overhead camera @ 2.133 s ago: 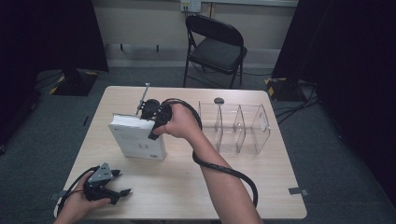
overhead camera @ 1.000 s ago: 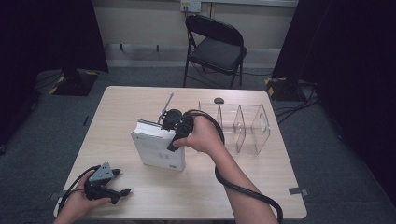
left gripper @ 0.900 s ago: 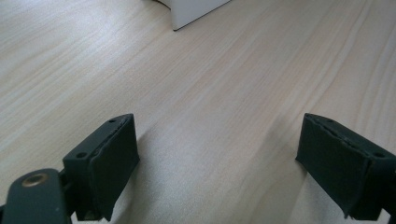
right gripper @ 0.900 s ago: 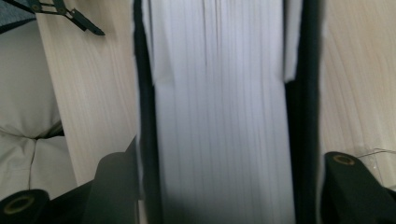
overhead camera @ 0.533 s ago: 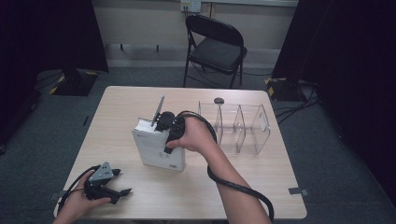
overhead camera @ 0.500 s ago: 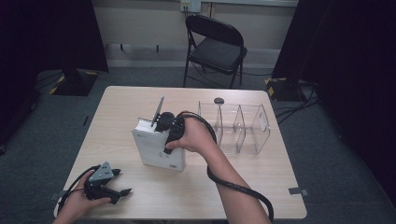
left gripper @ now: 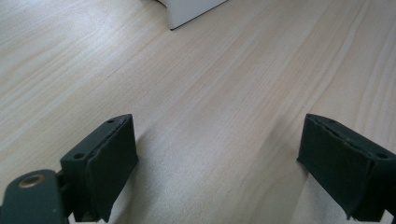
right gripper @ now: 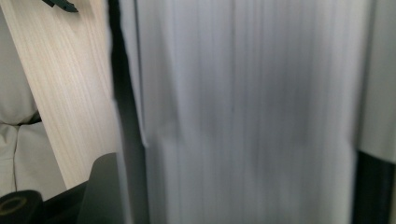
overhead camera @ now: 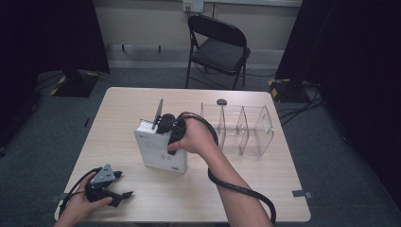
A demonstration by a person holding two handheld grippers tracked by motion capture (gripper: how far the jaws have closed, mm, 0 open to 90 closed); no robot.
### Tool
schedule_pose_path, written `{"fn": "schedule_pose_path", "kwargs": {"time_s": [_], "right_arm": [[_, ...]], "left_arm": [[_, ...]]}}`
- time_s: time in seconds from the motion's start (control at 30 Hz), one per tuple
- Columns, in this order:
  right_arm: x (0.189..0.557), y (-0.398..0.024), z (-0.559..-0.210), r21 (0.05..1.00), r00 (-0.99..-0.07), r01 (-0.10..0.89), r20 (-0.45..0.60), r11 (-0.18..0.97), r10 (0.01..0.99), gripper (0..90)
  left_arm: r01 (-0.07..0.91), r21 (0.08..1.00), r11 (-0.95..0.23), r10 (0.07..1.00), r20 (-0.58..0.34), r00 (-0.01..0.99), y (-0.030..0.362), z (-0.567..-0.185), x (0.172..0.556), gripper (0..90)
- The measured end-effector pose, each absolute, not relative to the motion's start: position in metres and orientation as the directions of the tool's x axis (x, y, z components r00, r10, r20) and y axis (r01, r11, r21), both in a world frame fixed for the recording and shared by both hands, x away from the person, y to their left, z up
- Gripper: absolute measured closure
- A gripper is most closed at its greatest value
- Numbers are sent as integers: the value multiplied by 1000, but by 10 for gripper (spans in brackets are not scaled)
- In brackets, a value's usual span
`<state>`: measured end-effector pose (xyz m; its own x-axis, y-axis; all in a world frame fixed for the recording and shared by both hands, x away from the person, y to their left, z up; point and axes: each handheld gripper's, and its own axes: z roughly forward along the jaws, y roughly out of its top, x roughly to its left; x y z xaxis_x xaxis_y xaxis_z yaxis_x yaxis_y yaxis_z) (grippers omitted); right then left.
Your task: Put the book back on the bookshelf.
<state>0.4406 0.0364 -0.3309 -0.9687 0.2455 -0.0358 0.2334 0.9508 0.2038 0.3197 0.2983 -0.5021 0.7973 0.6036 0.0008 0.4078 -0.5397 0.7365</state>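
Note:
A thick white book [overhead camera: 161, 151] stands upright on its edge near the middle of the wooden table [overhead camera: 118, 109]. My right gripper [overhead camera: 164, 127] is shut on the book's top edge, with the person's hand behind it. In the right gripper view the book's page edges [right gripper: 243, 112] run between the jaws, and one black finger [right gripper: 100, 191] shows at the lower left. My left gripper [overhead camera: 120, 195] rests on the table at the front left corner, open with nothing between its pads [left gripper: 109, 163]. A corner of the book [left gripper: 191, 9] lies beyond it.
A clear plastic organizer [overhead camera: 241, 130] with three compartments stands just right of the book. A small dark object [overhead camera: 221, 101] sits behind it near the far edge. A black folding chair [overhead camera: 217, 45] is beyond the table. The right gripper's cable [overhead camera: 236, 187] loops along the forearm.
The right gripper brought the book from a tilted pose at the left to standing upright nearer the organizer. In the last half second it barely moved. The left gripper stayed still.

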Motion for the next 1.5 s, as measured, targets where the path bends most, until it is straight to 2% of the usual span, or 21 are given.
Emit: {"fn": "schedule_pose_path", "kwargs": {"time_s": [0.3, 0.4, 0.77, 0.87, 1.1, 1.17, 1.2, 1.5], "right_arm": [[441, 36, -331, 208, -967, 242, -33, 948, 254, 419], [441, 36, -331, 211, -966, 243, -34, 947, 255, 421], [444, 34, -330, 224, -969, 235, -17, 946, 245, 413], [445, 33, -331, 245, -975, 220, 26, 944, 220, 398], [445, 35, -331, 211, -971, 235, 12, 949, 237, 409], [444, 36, -331, 195, -972, 229, -4, 954, 234, 424], [442, 38, -330, 177, -972, 220, -46, 959, 231, 447], [438, 37, -325, 201, -969, 236, -30, 951, 247, 508]], "left_arm": [[427, 725, -541, 623, 5, 782, 296, -502, 322, 55], [447, 715, -538, 638, -2, 770, 295, -503, 324, 0], [452, 714, -535, 644, -2, 765, 291, -503, 328, 0], [452, 713, -536, 644, -1, 765, 291, -503, 328, 0], [450, 713, -538, 641, -1, 767, 291, -503, 329, 0], [453, 715, -533, 644, -5, 765, 291, -503, 328, 0], [453, 715, -533, 643, -5, 765, 291, -503, 329, 0], [447, 713, -541, 639, 3, 769, 292, -503, 329, 0]]}}
